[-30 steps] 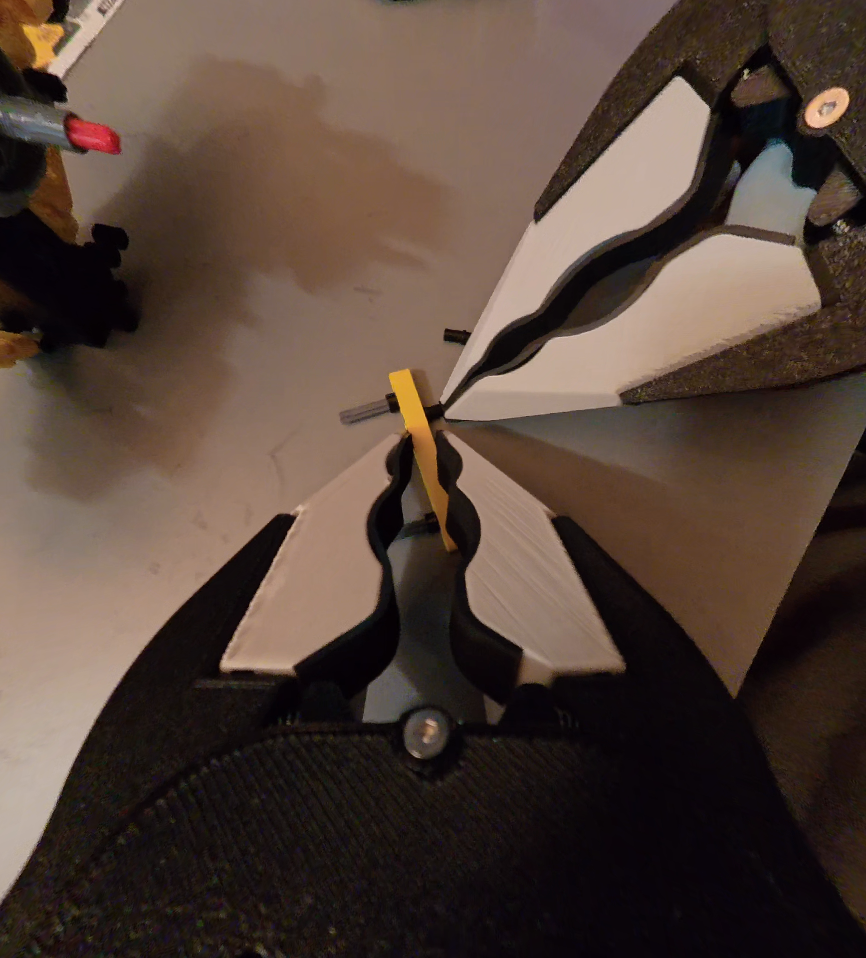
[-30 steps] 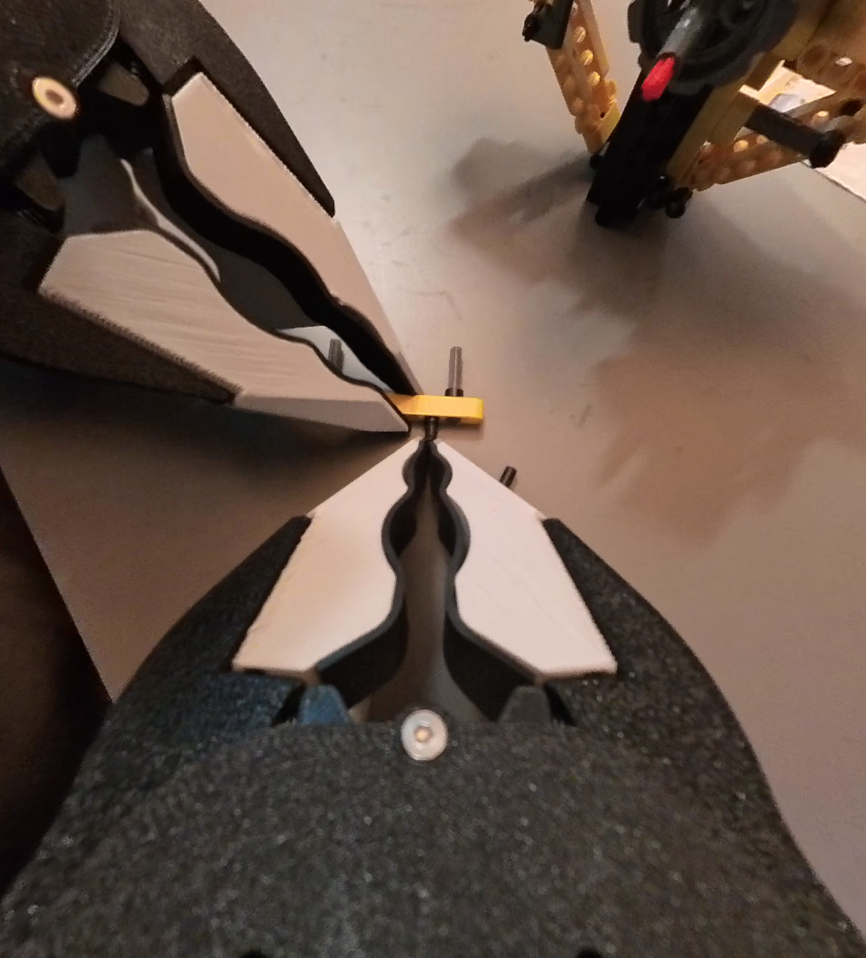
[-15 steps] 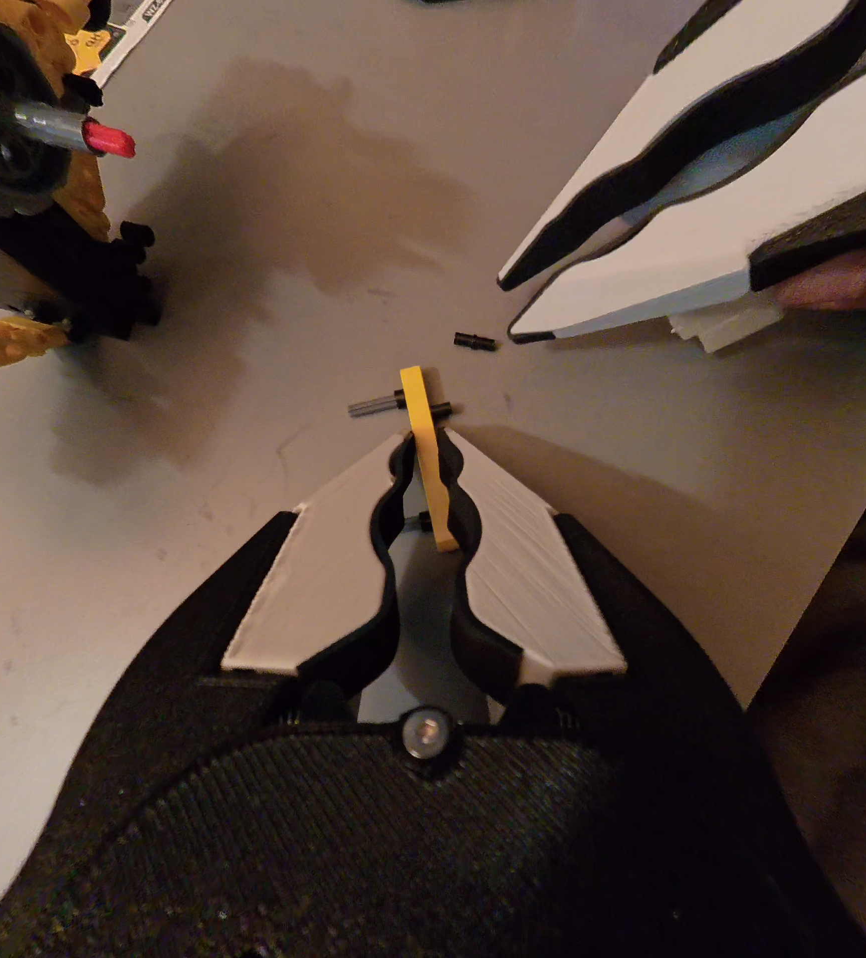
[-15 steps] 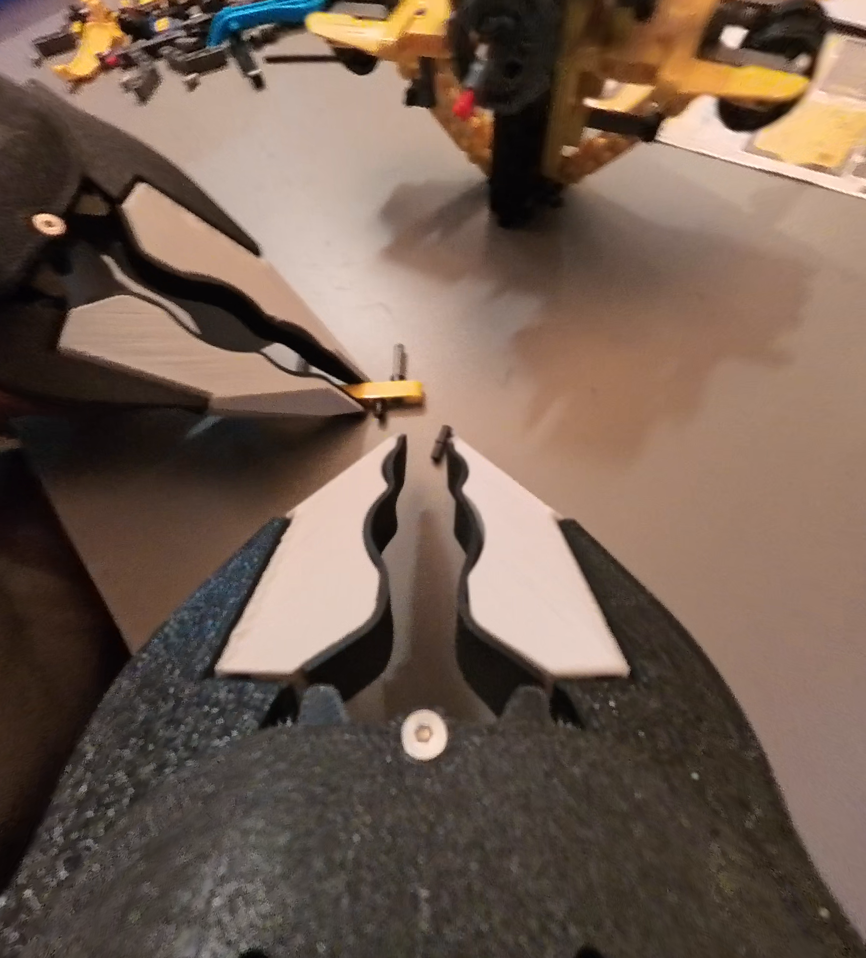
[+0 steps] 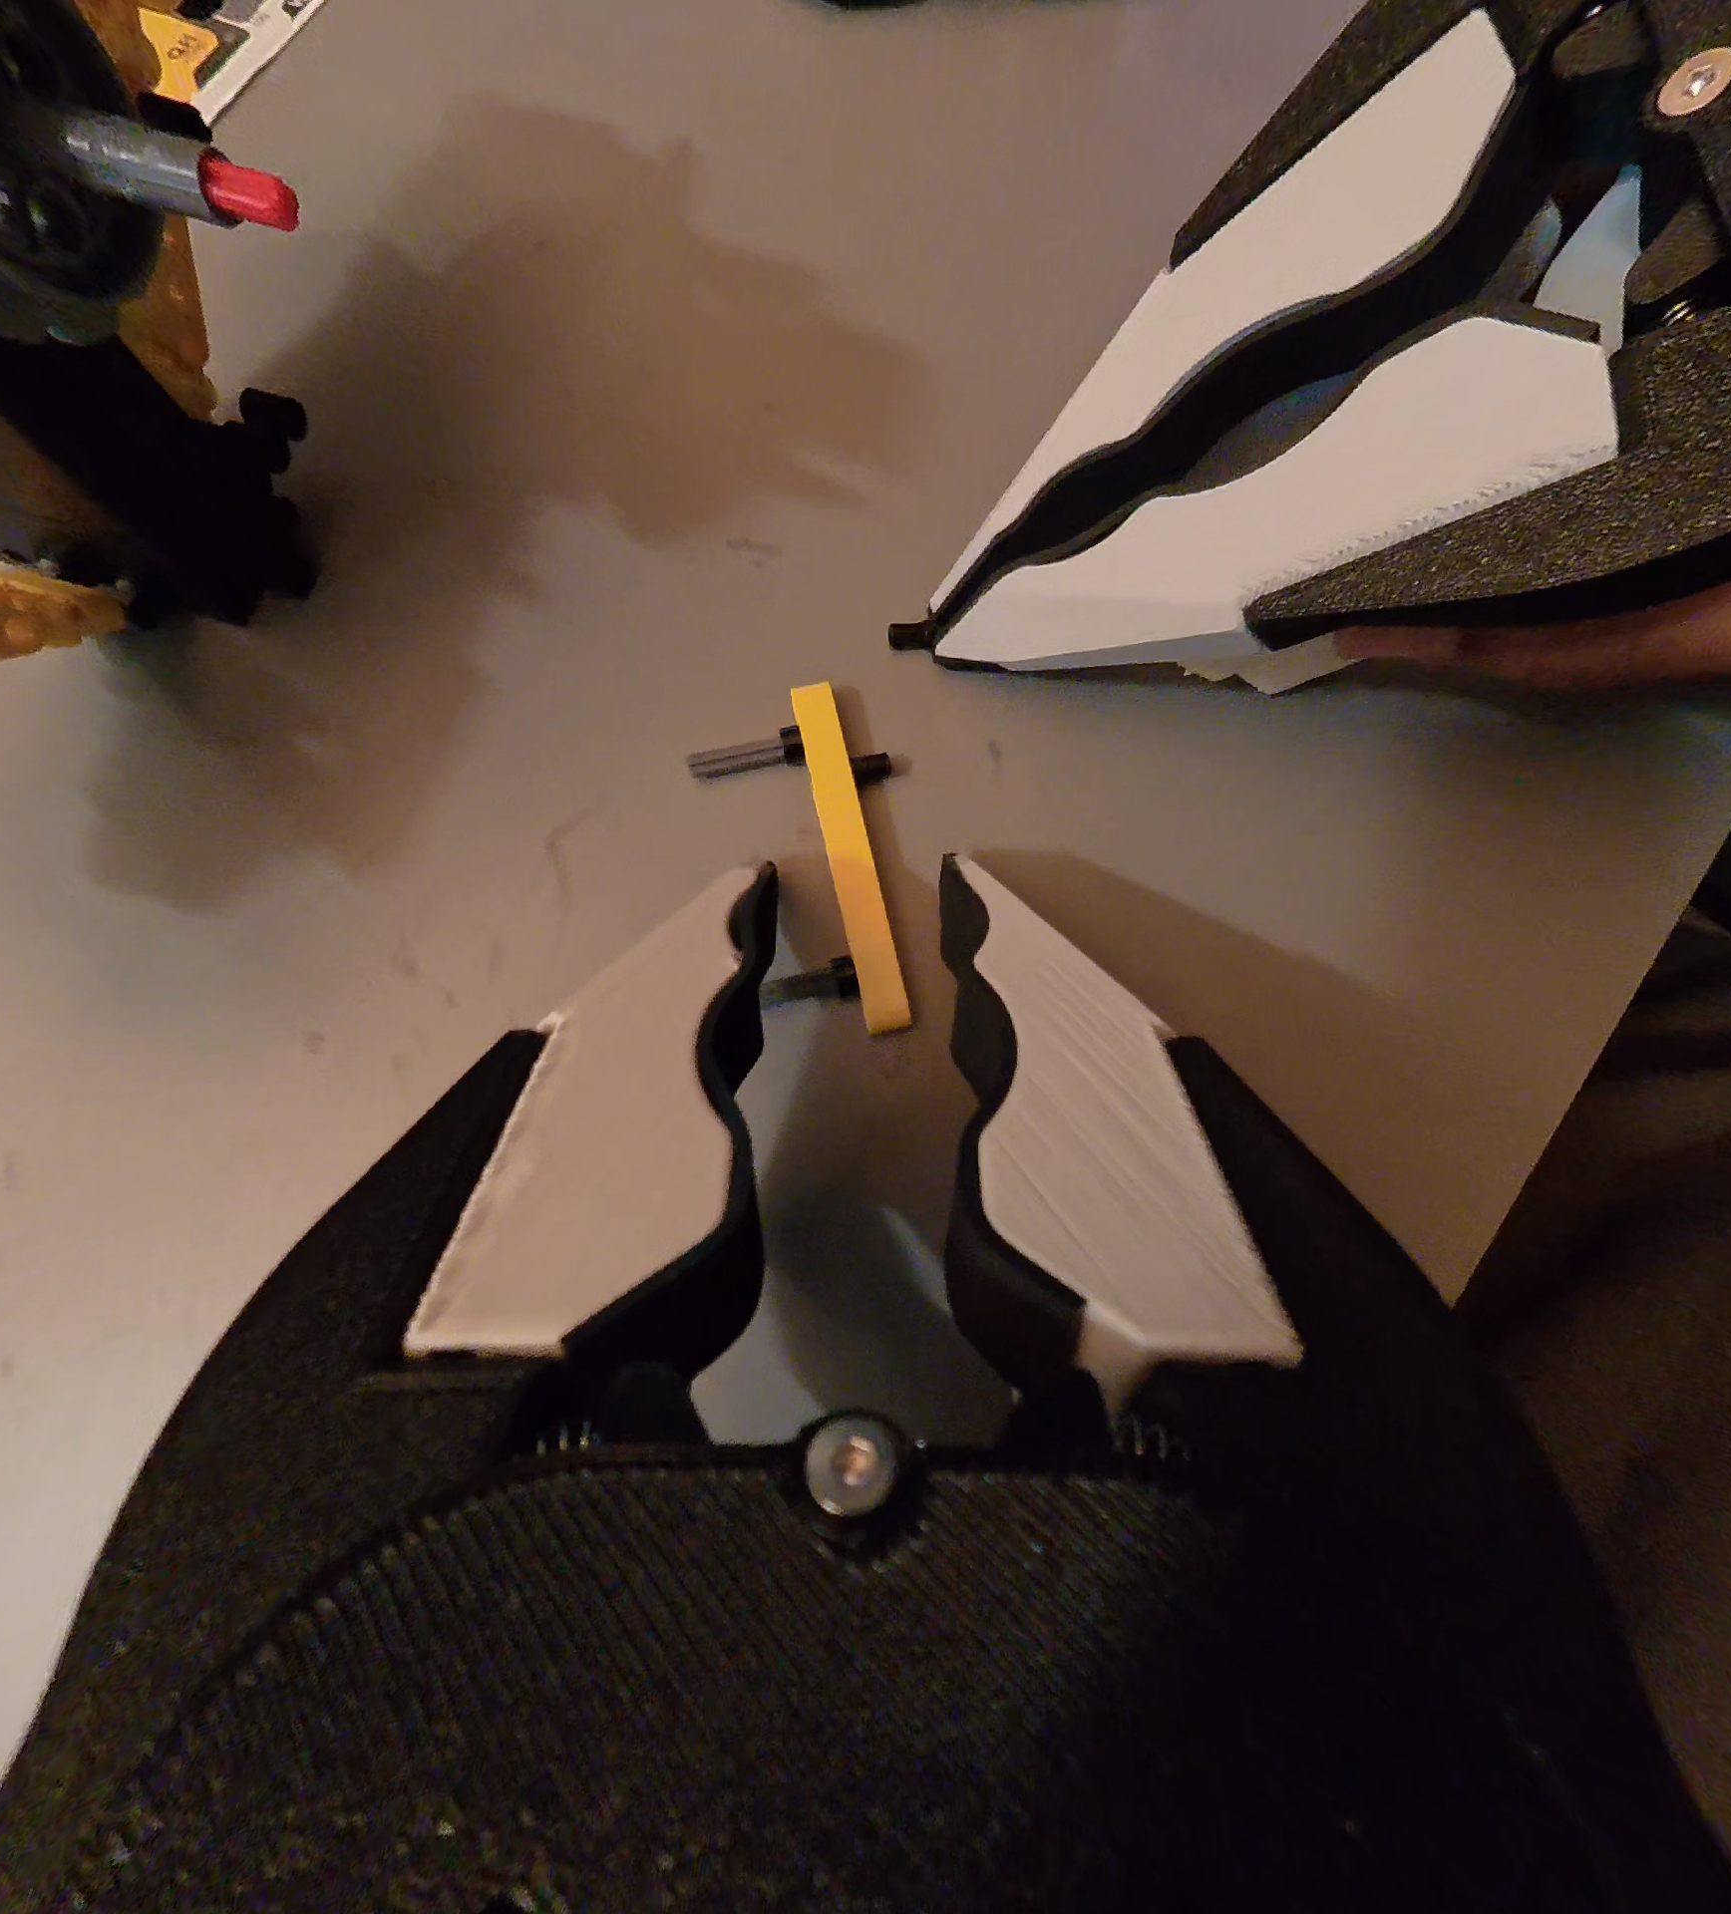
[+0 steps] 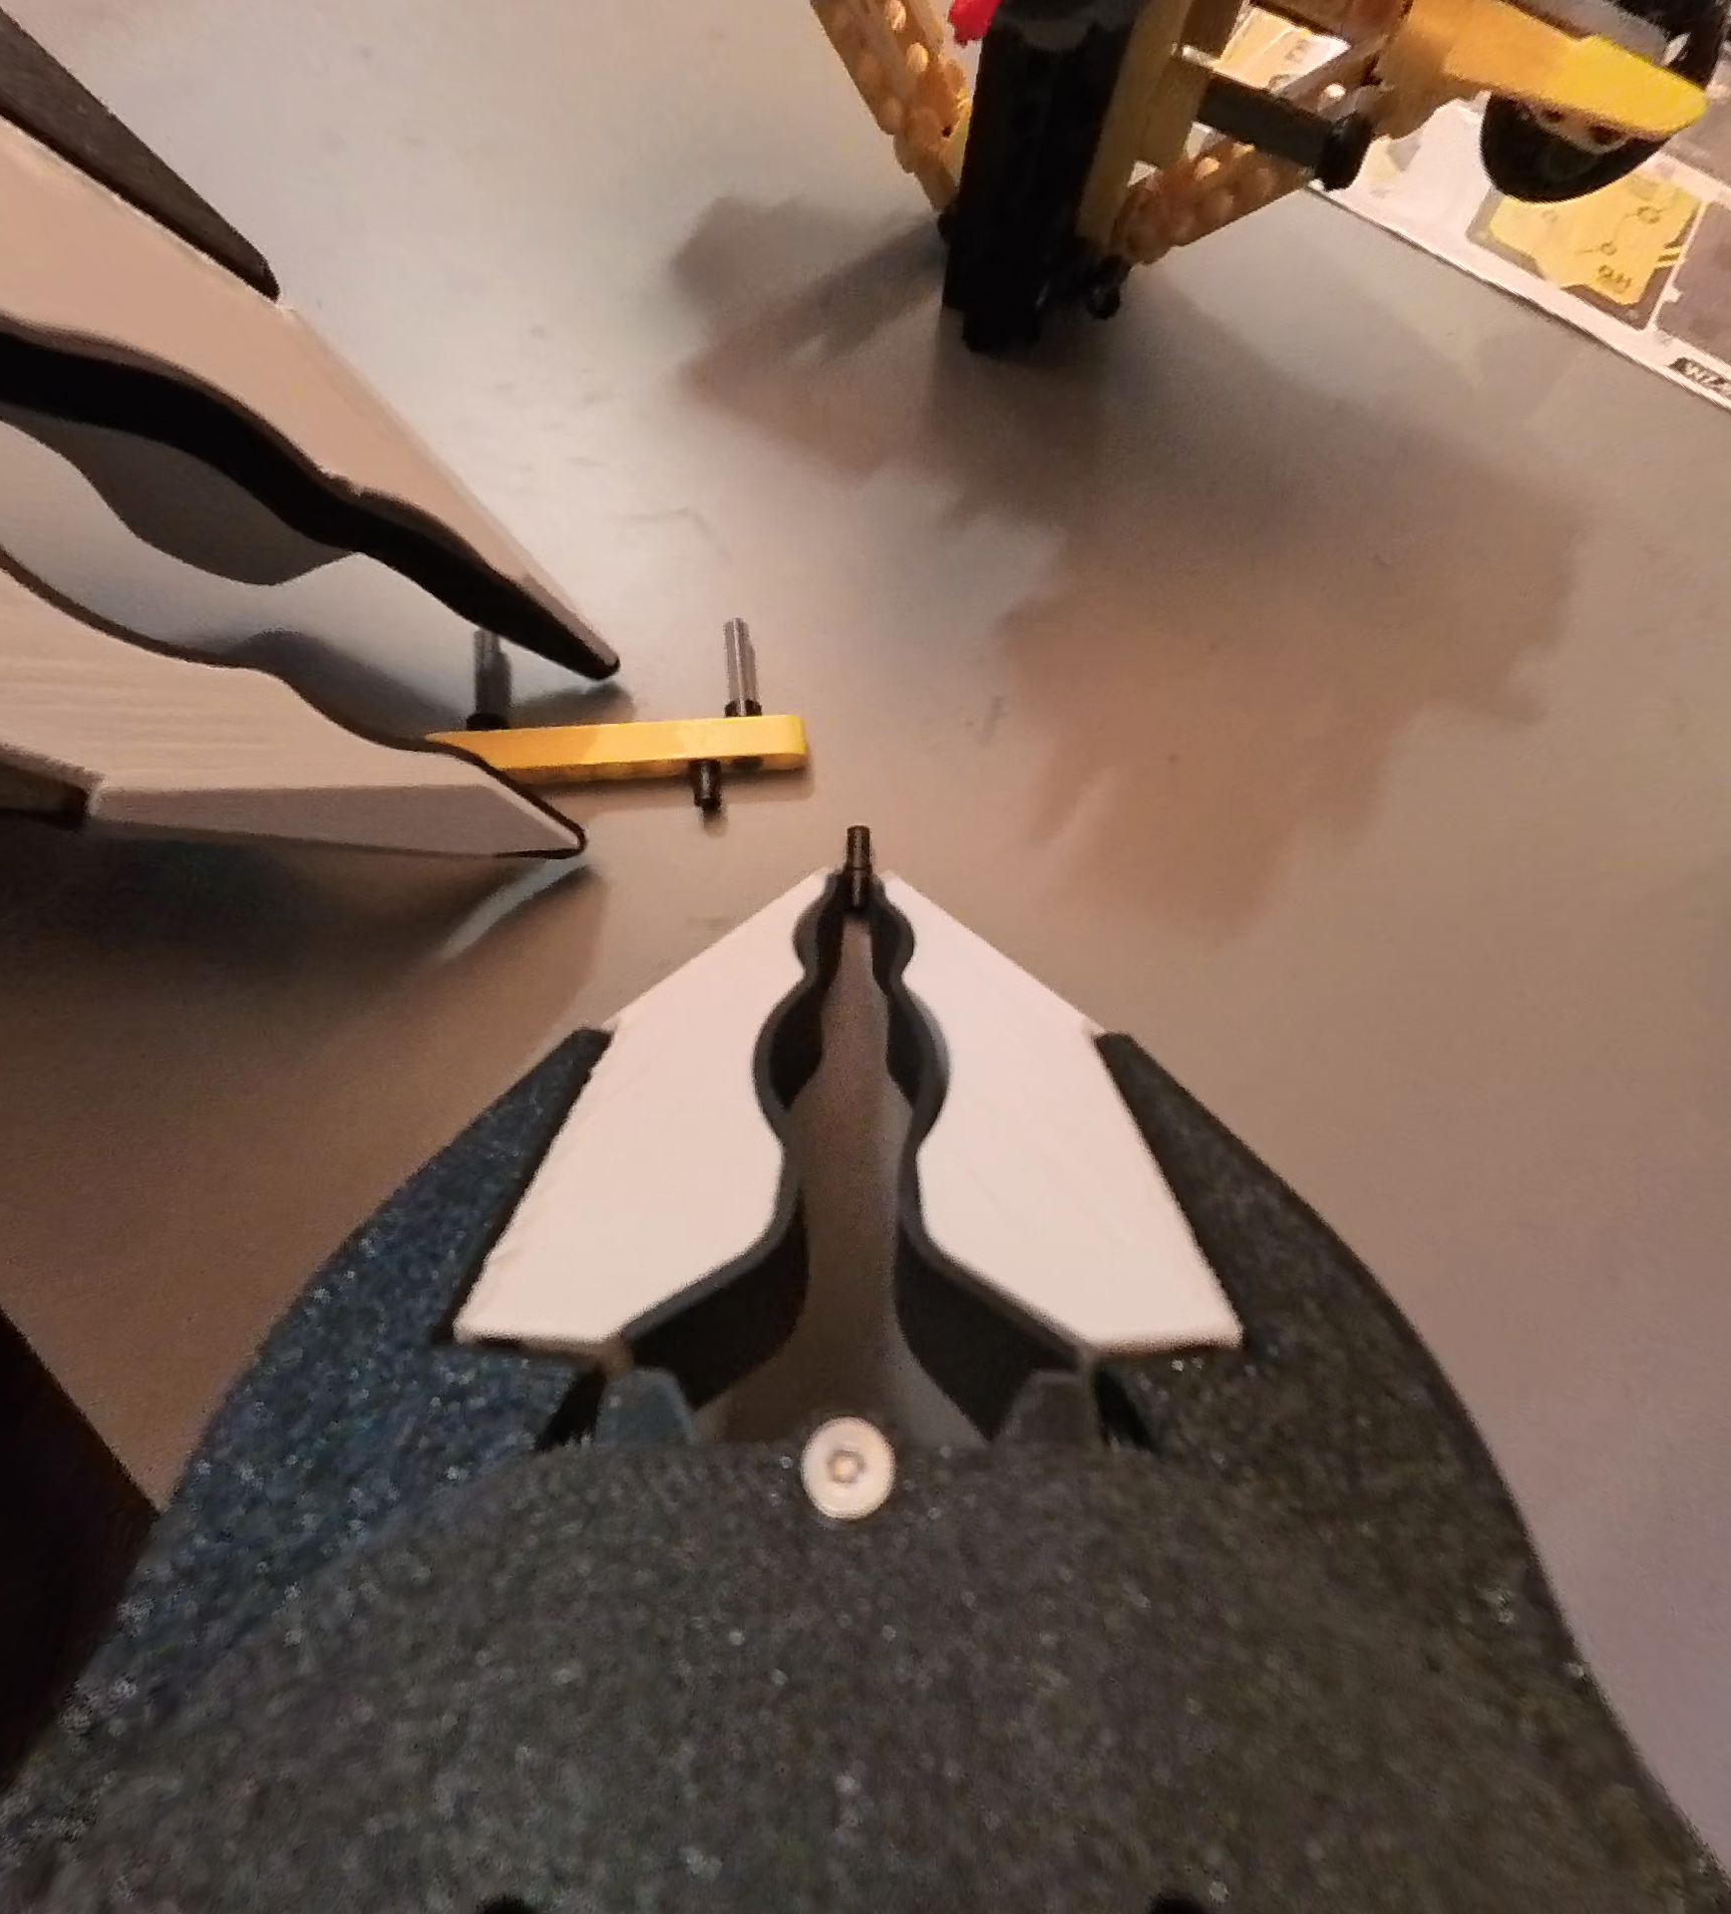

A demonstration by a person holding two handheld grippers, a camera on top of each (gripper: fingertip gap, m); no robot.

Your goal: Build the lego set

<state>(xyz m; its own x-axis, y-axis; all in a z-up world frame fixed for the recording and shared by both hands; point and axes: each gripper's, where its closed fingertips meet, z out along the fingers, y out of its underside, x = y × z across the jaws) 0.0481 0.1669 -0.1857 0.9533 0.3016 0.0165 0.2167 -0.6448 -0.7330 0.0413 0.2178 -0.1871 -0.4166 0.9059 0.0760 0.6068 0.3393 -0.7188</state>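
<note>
A yellow beam [image 5: 844, 829] lies on the grey table [image 5: 426, 1036], with a grey-and-black pin [image 5: 732, 761] through its far end and another [image 5: 804, 984] near its close end. My left gripper [image 5: 856, 870] is open, its fingers either side of the beam and apart from it. My right gripper [image 5: 937, 634] is shut on a small black pin [image 5: 905, 634] at its tips, just beyond the beam. In the right wrist view the right gripper [image 6: 856, 893] pinches the black pin [image 6: 855, 854]; the beam [image 6: 654, 748] lies left of it, between the left gripper's [image 6: 587, 751] fingers.
A yellow and black brick-built model [image 5: 64, 414] stands at the far left; it shows in the right wrist view [image 6: 1048, 155] beside a printed instruction sheet [image 6: 1618, 259]. The table edge [image 5: 1566, 1139] runs close on the right. A hand [image 5: 1566, 647] holds the right gripper. The left gripper's tips are roughly 6 cm from the right gripper's.
My left gripper has opened and let go of the yellow beam, which now lies on the table. My right gripper left the beam's pin, opened, and shut on the loose black pin.
</note>
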